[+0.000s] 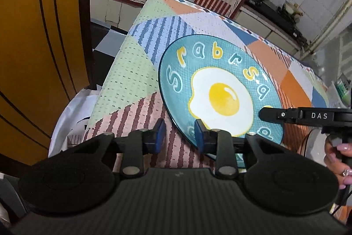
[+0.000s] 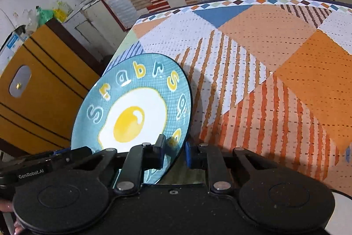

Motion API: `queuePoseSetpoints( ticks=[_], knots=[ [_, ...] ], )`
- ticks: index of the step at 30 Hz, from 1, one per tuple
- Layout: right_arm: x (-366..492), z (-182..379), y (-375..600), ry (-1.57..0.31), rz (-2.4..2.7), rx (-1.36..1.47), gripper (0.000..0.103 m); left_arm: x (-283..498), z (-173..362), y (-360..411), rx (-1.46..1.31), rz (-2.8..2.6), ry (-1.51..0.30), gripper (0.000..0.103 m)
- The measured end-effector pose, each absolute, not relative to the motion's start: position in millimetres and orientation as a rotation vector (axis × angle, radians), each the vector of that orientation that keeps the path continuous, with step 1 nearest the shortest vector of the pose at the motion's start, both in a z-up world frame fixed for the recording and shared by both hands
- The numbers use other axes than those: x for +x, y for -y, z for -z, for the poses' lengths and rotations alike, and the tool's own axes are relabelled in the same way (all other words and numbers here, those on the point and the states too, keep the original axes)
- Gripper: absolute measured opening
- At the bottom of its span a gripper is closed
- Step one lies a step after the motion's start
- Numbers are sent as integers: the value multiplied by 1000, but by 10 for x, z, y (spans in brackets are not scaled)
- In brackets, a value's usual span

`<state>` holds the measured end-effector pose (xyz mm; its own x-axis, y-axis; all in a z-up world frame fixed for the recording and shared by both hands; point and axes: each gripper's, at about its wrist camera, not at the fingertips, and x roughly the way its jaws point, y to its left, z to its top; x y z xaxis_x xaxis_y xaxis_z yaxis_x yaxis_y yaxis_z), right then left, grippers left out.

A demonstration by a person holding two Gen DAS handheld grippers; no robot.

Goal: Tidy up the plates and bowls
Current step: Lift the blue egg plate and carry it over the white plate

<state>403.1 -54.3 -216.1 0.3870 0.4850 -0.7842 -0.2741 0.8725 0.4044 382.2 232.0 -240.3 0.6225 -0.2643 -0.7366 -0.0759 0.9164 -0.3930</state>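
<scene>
Both grippers pinch the rim of one plate, one from each side.

The left gripper (image 1: pixel 180 136) points downward over the table edge, its blue-padded fingers (image 1: pixel 158 134) straddling the near rim of the plate (image 1: pixel 220 94), one pad under it and one on its face; the jaws stand narrow. The right gripper (image 2: pixel 175 150) also tilts downward and is clamped on the plate's opposite edge, one finger on the printed face, the other behind the rim, jaws nearly together. In the left wrist view the right gripper's black arm reaches in from the right, with the person's hand (image 1: pixel 337 160) curled around its handle.
</scene>
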Motion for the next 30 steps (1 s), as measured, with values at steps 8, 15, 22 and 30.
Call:
queuePoseSetpoints(
  ticks=[8,15,22,30],
  knots=[
    [4033,2205,588,-1038,-493,257,17,3825,2403,-2247,-410,125,-898,20],
    [3936,2183,585,-984,-544,207,17,3779,2343,-2199,-329,137,-891,20],
    [3773,1916,585,-909,-601,131,18,3563,2101,-2186,-308,158,-843,20],
    [3367,1390,751,-833,-606,87,19,3274,1575,-2008,-302,202,-842,22]
  ],
)
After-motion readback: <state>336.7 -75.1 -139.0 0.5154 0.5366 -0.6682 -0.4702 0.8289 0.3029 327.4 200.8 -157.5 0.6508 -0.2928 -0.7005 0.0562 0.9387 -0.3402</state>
